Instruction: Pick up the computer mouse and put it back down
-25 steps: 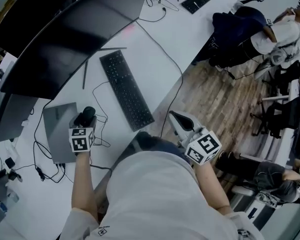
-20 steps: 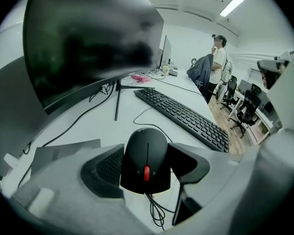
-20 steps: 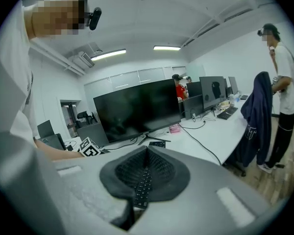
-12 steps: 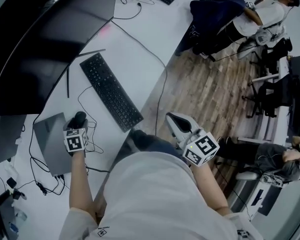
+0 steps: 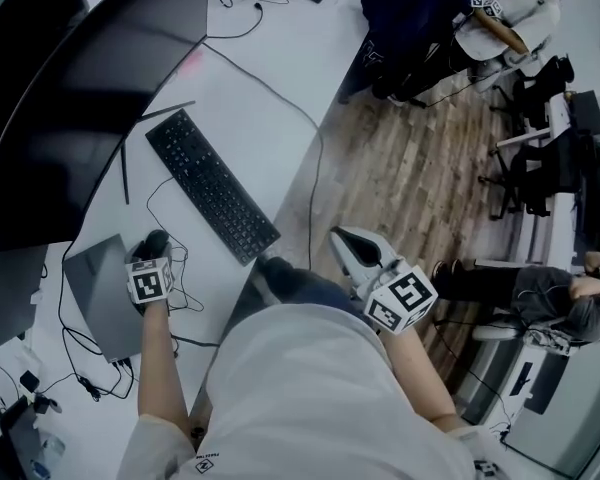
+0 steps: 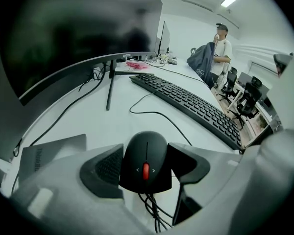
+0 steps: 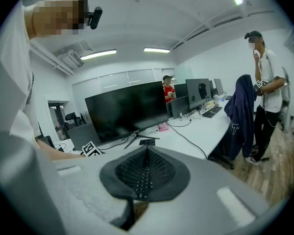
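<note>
mouse held by left hand-held gripper
sides are pinched by wide-set jaws, low near the table's front edge, likely for set-down; right hand-held gripper is closed, empty.

Bright even light, ceiling tubes glowing, strong fisheye bending, dark vignetted corners

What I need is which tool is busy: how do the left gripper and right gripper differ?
The left gripper has its fingers clamped on the computer mouse; the right gripper has its fingers shut together on nothing. The left gripper is over the white desk; the right gripper is past its edge, above the wooden floor. Both carry marker cubes.
</note>
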The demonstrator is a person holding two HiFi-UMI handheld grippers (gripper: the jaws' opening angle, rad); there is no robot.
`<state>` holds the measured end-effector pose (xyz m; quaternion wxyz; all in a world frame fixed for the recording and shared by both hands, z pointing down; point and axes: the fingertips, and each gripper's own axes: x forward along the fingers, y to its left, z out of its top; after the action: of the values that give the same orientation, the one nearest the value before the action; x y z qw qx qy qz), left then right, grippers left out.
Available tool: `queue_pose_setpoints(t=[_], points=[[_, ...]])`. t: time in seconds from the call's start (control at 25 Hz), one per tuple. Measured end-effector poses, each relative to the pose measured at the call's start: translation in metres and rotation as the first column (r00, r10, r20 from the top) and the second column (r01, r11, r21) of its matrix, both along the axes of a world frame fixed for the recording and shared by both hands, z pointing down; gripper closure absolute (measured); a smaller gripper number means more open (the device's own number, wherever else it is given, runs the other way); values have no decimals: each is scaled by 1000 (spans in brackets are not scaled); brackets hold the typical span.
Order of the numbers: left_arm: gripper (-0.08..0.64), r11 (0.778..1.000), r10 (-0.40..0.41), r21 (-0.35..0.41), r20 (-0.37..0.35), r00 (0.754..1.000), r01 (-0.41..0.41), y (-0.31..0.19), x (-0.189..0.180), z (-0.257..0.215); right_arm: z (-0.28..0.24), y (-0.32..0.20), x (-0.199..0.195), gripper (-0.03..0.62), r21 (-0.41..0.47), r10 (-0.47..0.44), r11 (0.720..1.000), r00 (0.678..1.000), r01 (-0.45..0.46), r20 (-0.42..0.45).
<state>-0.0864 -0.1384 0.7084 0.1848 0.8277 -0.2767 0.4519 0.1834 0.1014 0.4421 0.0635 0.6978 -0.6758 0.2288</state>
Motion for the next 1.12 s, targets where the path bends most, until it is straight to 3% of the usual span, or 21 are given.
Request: queue_pose_setpoints(t=[0.64,1.12], points=[[247,1000,14,-1,-6,1000,-14,2,1,-1,-2,-3,-2,589,10,-15,1000,1000,15,7],[262,995,-46,81,-104,994,54,3,-9,-49,-3,-25,-18,589,29,-126,992,992,126,22]])
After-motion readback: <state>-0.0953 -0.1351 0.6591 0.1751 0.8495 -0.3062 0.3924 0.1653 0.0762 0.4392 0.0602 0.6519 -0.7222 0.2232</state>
